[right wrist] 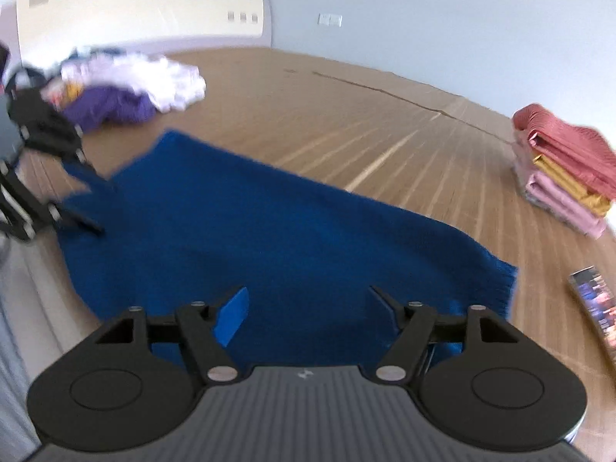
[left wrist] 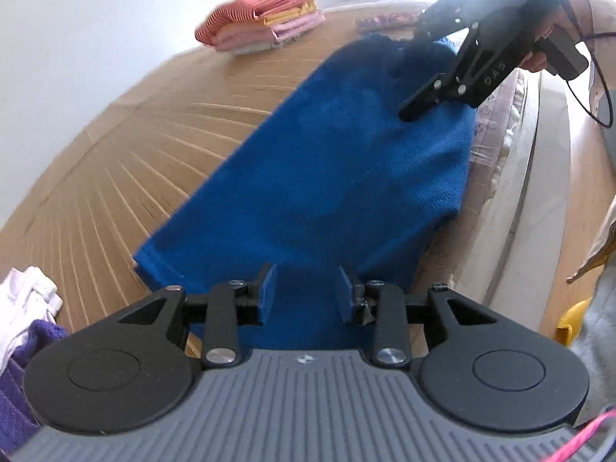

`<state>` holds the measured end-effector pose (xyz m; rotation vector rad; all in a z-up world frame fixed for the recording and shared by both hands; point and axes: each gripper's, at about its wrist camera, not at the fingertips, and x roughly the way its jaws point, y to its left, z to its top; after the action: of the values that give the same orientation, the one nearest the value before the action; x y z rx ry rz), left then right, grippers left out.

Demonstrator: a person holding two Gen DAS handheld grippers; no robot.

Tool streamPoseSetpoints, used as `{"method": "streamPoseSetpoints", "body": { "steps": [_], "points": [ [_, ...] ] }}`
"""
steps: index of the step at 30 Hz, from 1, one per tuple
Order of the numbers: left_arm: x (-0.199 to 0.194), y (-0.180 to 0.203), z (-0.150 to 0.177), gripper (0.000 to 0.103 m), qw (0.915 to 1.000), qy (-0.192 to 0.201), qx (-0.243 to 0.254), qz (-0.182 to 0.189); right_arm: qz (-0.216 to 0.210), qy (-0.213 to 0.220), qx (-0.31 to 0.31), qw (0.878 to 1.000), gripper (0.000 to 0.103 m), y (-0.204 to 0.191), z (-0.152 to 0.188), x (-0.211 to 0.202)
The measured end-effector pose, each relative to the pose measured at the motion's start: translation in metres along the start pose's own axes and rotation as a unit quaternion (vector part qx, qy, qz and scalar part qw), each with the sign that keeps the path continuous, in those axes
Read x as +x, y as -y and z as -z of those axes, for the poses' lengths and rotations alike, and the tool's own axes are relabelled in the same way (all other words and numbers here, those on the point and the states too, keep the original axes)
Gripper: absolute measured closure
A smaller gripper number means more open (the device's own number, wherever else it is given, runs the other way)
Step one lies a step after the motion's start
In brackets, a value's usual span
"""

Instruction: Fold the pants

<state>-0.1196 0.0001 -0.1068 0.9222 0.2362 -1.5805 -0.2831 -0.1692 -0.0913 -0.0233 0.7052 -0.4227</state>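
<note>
The blue pants [left wrist: 327, 177] lie flat along the bamboo mat [left wrist: 127, 161], one end toward the unfolded clothes pile [right wrist: 127, 88], the other toward the folded stack [left wrist: 265, 15]. The left gripper [left wrist: 306, 290] and right gripper [right wrist: 308, 315] hover over opposite ends, jaws apart, empty. Pinching only the top layer risks a skewed, bunched fold.

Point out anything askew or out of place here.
The blue pants lie skewed, one end hanging over the mat's edge. A crumpled clothes heap sits unfolded, unlike the neat folded stack. Nothing looks damaged.
</note>
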Motion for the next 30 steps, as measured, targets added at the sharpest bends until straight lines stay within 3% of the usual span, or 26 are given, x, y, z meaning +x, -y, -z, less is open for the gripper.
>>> {"method": "streamPoseSetpoints", "body": {
  "steps": [7,12,16,19,22,26,30],
  "points": [
    [-0.011,-0.022,0.018,0.064,0.9988,-0.012,-0.045,-0.014,0.038,-0.009,0.049,0.998,0.032,0.038,0.021,-0.006],
    [-0.010,-0.041,0.023,0.064,0.9968,-0.016,-0.075,-0.026,0.038,-0.001,0.051,0.998,0.032,0.043,0.024,-0.008],
    [-0.009,-0.056,0.029,0.062,0.9923,-0.043,-0.095,-0.067,0.052,0.004,0.040,0.998,0.031,0.041,0.022,-0.017],
    [-0.013,-0.069,0.034,0.055,0.9853,-0.053,-0.124,-0.105,0.048,0.015,0.054,0.997,0.031,0.045,0.021,-0.024],
    [-0.022,-0.082,0.034,0.053,0.9769,-0.021,-0.180,-0.113,0.027,0.034,0.079,0.996,0.030,0.046,0.019,-0.031],
    [-0.026,-0.092,0.025,0.048,0.9647,0.044,-0.232,-0.116,-0.041,0.057,0.071,0.995,0.030,0.023,0.005,-0.032],
    [-0.027,-0.108,0.023,0.045,0.9364,0.127,-0.318,-0.078,-0.110,0.069,0.016,0.991,0.030,-0.027,-0.020,-0.022]
  ]
}}
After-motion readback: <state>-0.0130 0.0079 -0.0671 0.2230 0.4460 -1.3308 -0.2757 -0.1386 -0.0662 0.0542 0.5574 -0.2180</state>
